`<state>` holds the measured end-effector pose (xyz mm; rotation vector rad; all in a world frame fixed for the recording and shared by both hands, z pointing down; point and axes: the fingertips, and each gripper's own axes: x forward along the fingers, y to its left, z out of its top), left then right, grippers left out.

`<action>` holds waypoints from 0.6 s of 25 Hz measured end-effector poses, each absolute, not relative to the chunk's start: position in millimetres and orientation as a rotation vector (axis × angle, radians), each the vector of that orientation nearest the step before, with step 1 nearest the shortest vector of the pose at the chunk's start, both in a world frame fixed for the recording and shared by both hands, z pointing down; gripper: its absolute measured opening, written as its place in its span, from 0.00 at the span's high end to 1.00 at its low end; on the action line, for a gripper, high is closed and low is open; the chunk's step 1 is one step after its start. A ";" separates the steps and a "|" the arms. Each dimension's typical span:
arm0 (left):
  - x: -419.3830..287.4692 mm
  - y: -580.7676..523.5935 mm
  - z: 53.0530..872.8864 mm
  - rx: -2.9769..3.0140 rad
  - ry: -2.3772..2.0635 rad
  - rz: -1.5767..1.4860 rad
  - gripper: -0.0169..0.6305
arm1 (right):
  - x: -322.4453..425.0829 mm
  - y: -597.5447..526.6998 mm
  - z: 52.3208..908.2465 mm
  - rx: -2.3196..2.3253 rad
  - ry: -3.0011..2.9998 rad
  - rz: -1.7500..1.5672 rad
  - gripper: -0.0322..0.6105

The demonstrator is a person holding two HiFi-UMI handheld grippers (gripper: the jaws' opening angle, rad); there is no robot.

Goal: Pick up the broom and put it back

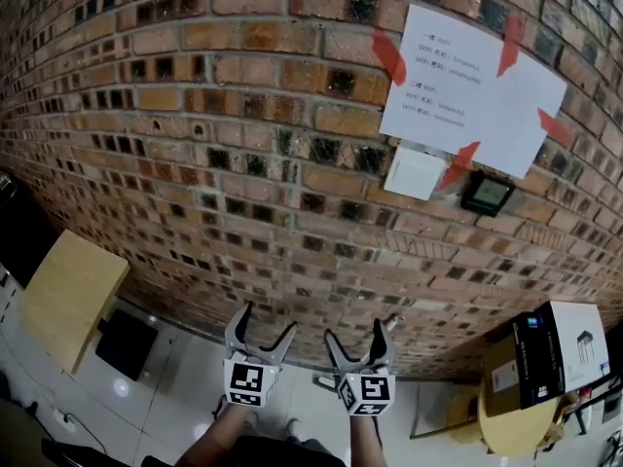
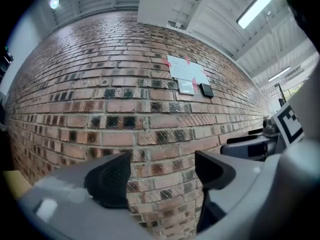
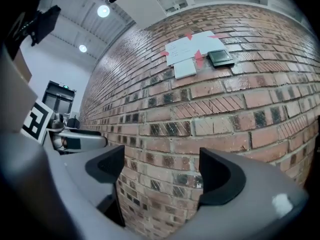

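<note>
No broom shows in any view. Both grippers are raised side by side toward a brick wall (image 1: 243, 115). My left gripper (image 1: 265, 321) is open with nothing between its jaws; in its own view (image 2: 162, 176) only bricks show in the gap. My right gripper (image 1: 353, 330) is also open and empty, and its own view (image 3: 160, 171) shows bricks between the black pads (image 3: 217, 181). Each gripper sees the other at its side.
White paper sheets (image 1: 467, 90) are taped to the wall with red tape, above a white plate (image 1: 414, 173) and a small dark panel (image 1: 487, 194). A wooden tabletop (image 1: 68, 295) stands lower left. Boxes (image 1: 545, 358) sit lower right on a round stool. The floor is white and glossy.
</note>
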<state>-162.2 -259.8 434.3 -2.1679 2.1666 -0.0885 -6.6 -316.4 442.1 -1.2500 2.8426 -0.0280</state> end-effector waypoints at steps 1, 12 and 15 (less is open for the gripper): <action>-167.5 -263.4 433.8 -2.165 2.172 -0.086 0.36 | -8.8 -319.3 443.5 -1.256 2.845 -0.026 0.22; -151.7 -312.6 439.0 -2.370 1.963 -0.152 0.36 | 12.0 -341.0 452.1 -1.453 2.781 -0.035 0.27; -121.9 -327.8 448.5 -2.468 1.849 -0.183 0.36 | 38.9 -340.8 463.3 -1.558 2.734 -0.072 0.28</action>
